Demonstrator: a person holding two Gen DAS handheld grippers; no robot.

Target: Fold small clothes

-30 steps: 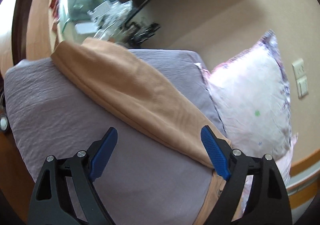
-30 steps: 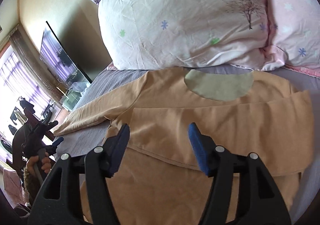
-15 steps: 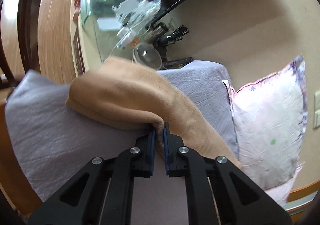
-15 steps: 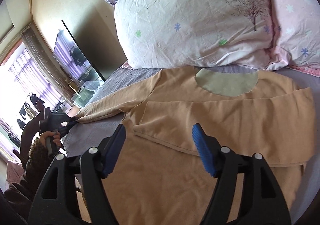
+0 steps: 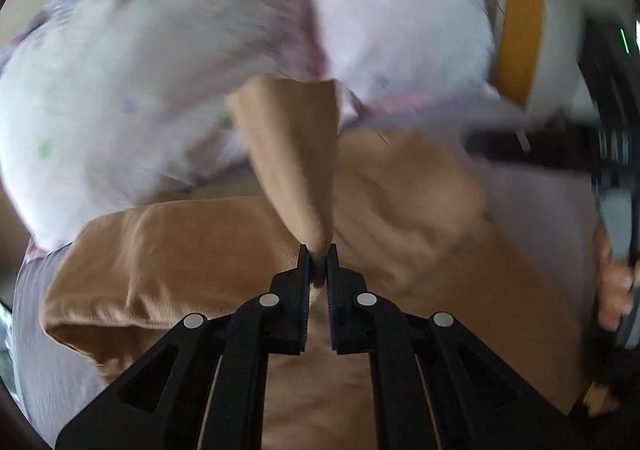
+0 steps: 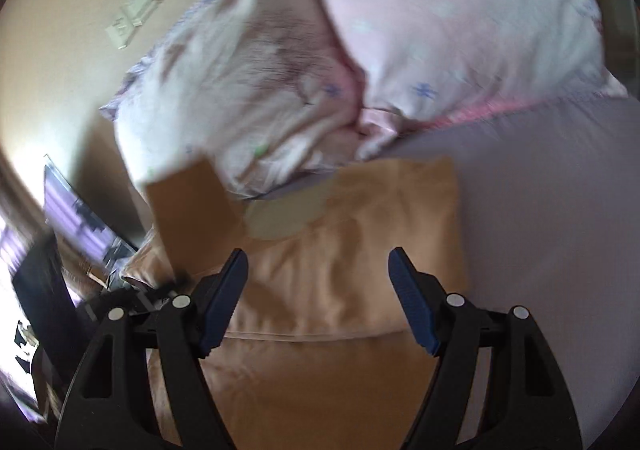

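Note:
A tan long-sleeved shirt lies on the lilac bed sheet, neck toward the pillows. My left gripper is shut on the shirt's sleeve and holds it up over the shirt's body. In the right wrist view the lifted sleeve stands at the left above the shirt. My right gripper is open and empty, just above the shirt's body, with the other sleeve folded across under it. Both views are motion-blurred.
Two pale floral pillows lie at the head of the bed, just beyond the shirt's neck. A wall switch plate and a dark TV are at the left. The other hand shows at the right.
My left gripper closed on the sleeve at the bed's edge and has swung it up and over the shirt toward the pillows. My right gripper has shifted right and stayed open.

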